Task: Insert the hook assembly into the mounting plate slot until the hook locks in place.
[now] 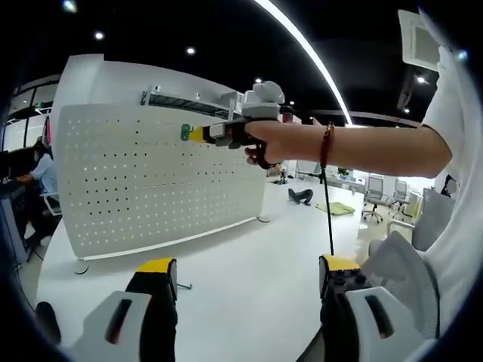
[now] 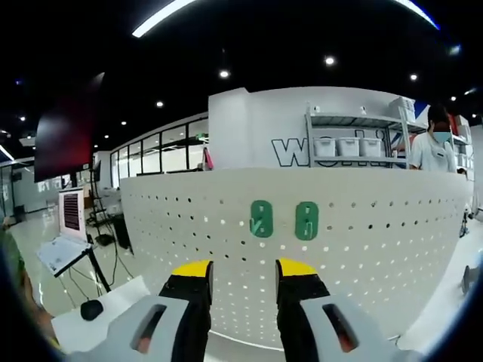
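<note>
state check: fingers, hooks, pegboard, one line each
left gripper: fingers open, nothing between them, over the white table
right gripper: fingers open and empty, pointed at the pegboard
pegboard: upright on the table
two green hooks: side by side on the pegboard face, whether locked can't be told
person's hand: holding the right gripper up at the pegboard

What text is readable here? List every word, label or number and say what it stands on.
"wo": dark letters on the white wall behind the white perforated pegboard; the rest is hidden by the metal shelf rack.
The two green mounting plates bear pale marks, not legible text.
Nothing else is readable.
</note>
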{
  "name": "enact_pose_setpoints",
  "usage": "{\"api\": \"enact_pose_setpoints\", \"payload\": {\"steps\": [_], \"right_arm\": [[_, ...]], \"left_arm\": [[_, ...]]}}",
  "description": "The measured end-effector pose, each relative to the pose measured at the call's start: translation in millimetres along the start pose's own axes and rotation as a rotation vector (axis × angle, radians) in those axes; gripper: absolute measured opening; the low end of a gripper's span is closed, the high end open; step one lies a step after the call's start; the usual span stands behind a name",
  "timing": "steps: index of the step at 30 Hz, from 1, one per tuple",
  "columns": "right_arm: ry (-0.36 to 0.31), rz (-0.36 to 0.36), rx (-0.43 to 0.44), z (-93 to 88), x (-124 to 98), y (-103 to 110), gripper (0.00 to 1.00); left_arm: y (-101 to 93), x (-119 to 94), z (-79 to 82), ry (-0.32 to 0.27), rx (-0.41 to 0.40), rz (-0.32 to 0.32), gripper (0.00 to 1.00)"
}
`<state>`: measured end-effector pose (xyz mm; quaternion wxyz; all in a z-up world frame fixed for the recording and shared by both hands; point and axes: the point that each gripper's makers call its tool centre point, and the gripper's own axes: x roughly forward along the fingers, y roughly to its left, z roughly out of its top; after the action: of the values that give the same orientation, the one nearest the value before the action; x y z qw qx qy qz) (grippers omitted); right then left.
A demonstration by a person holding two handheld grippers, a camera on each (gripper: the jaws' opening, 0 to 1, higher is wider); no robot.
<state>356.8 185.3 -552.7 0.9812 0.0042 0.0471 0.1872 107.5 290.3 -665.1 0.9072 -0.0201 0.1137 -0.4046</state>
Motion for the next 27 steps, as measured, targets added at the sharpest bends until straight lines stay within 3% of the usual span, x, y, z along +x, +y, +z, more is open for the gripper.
{"api": "enact_pose_setpoints", "payload": {"steps": [3,13,27], "right_arm": [[-0.025,0.033,0.007,1.9,-8.2,6.0,0.34],[-0.012,0.079,0.0,-12.9,-28.7,16.1,0.36],[0.027,0.168,0.008,-43.9,-55.0,29.9,0.35]], "left_arm": [[-0.9,-2.6,-1.6,0.009,0.008,0.004,0.79],[0.1,-8.3,-5.9,0.028,0.003,0.042,0.78],[-5.0,-9.2,-11.9,0.04,-0.007,0.066,0.77]]}}
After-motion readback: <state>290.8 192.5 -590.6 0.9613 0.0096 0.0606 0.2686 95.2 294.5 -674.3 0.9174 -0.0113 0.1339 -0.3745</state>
